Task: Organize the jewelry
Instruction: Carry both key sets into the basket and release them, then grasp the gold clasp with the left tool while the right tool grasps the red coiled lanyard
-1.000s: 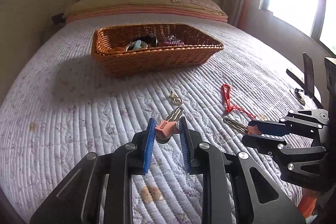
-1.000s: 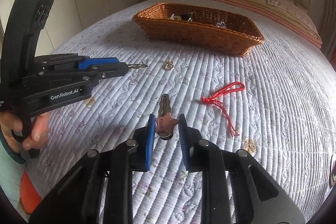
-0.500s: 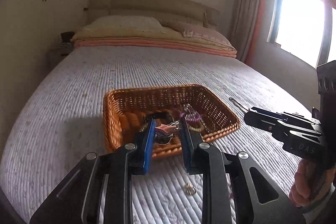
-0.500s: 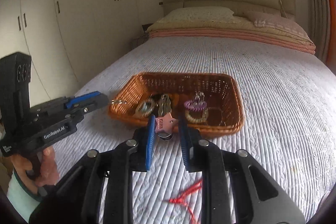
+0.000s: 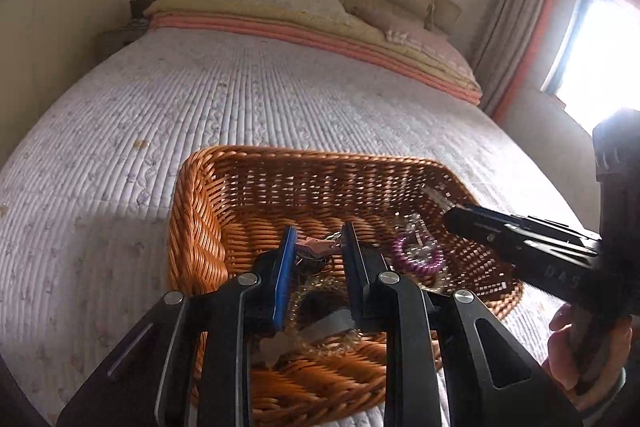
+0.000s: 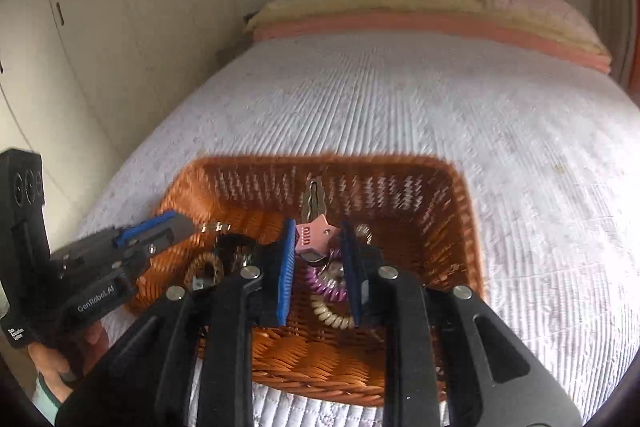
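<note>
A brown wicker basket (image 5: 192, 211) (image 6: 460, 211) lies on the quilted bed, holding several trinkets, among them a purple coil band (image 5: 416, 259) (image 6: 324, 283) and a cream coil band (image 6: 328, 315). My left gripper (image 5: 316, 247) hangs over the basket's left half, shut on a pink-tagged key (image 5: 316, 247). It shows as the gripper (image 6: 176, 227) at the left of the right wrist view. My right gripper (image 6: 316, 235) hovers over the basket's middle, shut on a pink star-tagged key (image 6: 314, 233). In the left wrist view this gripper (image 5: 456, 215) reaches in from the right.
Folded pink and yellow blankets with pillows (image 5: 280, 7) lie at the bed's head. White wardrobe doors (image 6: 100, 7) stand left of the bed, a bright window with a curtain (image 5: 592, 59) to the right. Bare quilt (image 6: 400, 99) stretches beyond the basket.
Both grippers carried their keys from the near quilt forward to above the basket. The red cord and small charm on the quilt have dropped out of view.
</note>
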`<state>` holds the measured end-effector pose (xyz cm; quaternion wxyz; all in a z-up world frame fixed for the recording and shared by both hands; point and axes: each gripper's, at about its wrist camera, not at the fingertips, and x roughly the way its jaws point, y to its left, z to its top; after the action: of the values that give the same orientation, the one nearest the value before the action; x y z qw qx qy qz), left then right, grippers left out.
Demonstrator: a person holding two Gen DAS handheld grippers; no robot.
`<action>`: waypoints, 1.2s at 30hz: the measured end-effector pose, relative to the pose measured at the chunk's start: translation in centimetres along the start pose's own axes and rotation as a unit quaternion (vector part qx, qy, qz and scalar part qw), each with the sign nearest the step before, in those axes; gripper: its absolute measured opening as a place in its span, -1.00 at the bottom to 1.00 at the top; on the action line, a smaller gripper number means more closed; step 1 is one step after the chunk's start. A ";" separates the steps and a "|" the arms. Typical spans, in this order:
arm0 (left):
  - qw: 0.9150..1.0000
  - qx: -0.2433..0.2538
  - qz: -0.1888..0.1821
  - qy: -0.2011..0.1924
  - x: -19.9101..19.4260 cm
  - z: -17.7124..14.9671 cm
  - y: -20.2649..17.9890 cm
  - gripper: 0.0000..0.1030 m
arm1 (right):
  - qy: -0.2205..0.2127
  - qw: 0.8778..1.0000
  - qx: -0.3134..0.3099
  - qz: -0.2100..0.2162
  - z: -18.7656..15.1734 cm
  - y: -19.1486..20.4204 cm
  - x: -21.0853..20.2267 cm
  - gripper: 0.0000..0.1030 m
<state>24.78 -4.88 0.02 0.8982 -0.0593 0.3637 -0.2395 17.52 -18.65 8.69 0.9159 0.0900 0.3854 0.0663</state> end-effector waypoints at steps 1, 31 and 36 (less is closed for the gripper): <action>1.000 0.004 0.007 0.003 0.2 -0.3 -0.1 -0.58 | 0.015 1.000 0.002 -0.005 0.0 -0.1 1.0 -0.62; 0.999 0.033 -0.020 -0.032 -12.0 -4.1 -3.6 0.09 | -0.009 1.000 0.022 0.019 -4.4 0.1 -7.9 0.05; 0.998 0.061 -0.003 -0.033 -14.5 -7.4 -5.3 0.09 | -0.023 1.000 0.013 0.015 -7.8 0.7 -11.9 0.05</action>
<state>8.64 -2.18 5.20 0.9111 -0.0130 0.3180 -0.2620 3.65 -19.37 11.73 0.9221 0.1090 0.3639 0.0736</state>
